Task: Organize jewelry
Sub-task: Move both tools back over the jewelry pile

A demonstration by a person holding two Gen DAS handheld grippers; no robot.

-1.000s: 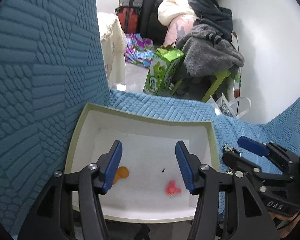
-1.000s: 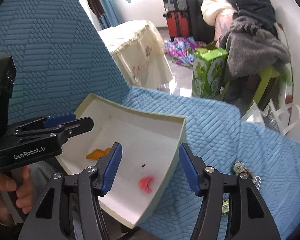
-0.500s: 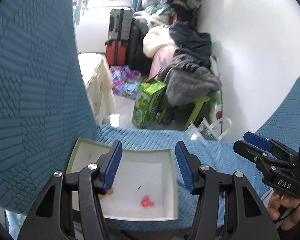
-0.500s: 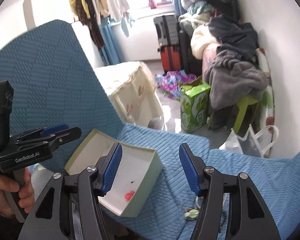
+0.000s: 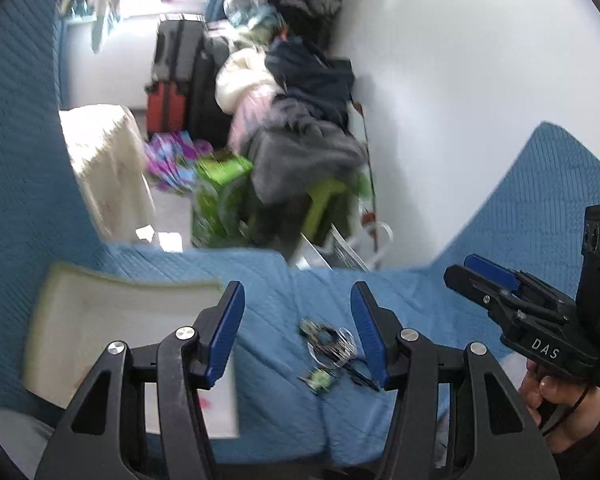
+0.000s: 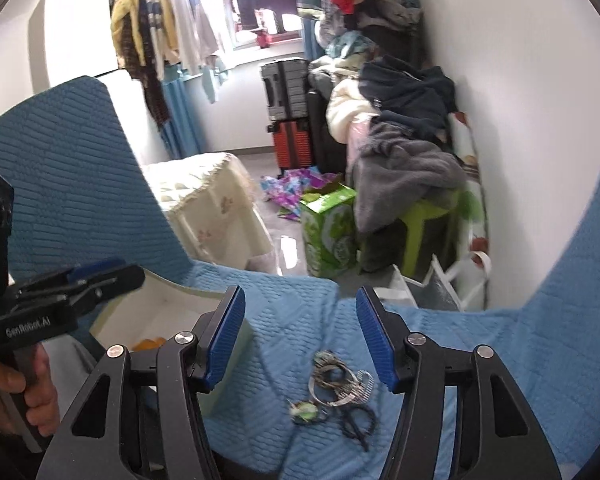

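The left gripper (image 5: 296, 336) is spread wide with nothing between its blue pads (image 5: 226, 332), held above the blue quilted cover (image 5: 268, 280). The right gripper (image 6: 300, 340) is likewise spread wide and holds nothing. The jewelry pile (image 6: 336, 384) lies on the cover in the near middle of the scene, seen between the fingers of both grippers and touched by neither. The pile comprises tangled silver bangles (image 6: 340, 390), a small green piece (image 6: 306, 410) at its near left, and a dark loop (image 6: 358, 420) at its near right. In the left wrist view the same pile (image 5: 330, 346) appears just inside the right-hand finger, with the green piece (image 5: 320, 378) nearest the camera; that view is blurred and finer detail cannot be told. The pale open box (image 5: 100, 320) stands on the cover to the left of the pile, apart from it. Inside the box a pink item (image 5: 206, 404) shows in the left wrist view and an orange item (image 6: 148, 344) in the right wrist view; what these are cannot be told. Beyond the cover's far edge stand a green carton (image 6: 328, 232), a heap of clothing (image 6: 404, 136) against the white wall on the right, and suitcases (image 6: 288, 116) at the far end of the room.
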